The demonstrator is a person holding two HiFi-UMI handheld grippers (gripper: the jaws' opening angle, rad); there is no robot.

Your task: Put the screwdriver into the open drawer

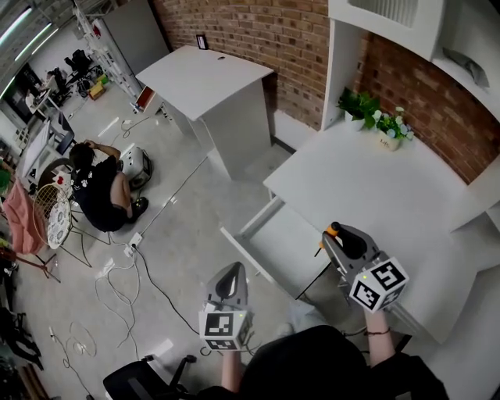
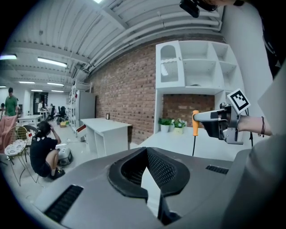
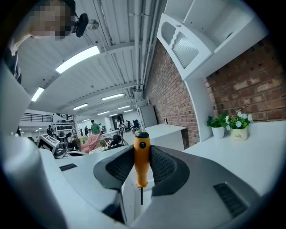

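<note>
The screwdriver has an orange handle and a thin dark shaft that hangs down. My right gripper is shut on the handle and holds it upright over the near right side of the open white drawer. In the right gripper view the handle stands clamped between the two black pads. The drawer is pulled out of the white desk toward me. My left gripper hangs lower left of the drawer, above the floor, shut with nothing in it. From the left gripper view, the screwdriver shows at the right.
Two potted plants stand at the desk's far edge by the brick wall, under white wall shelves. A second white desk stands farther back. A person crouches on the floor at left, with cables and a black chair nearby.
</note>
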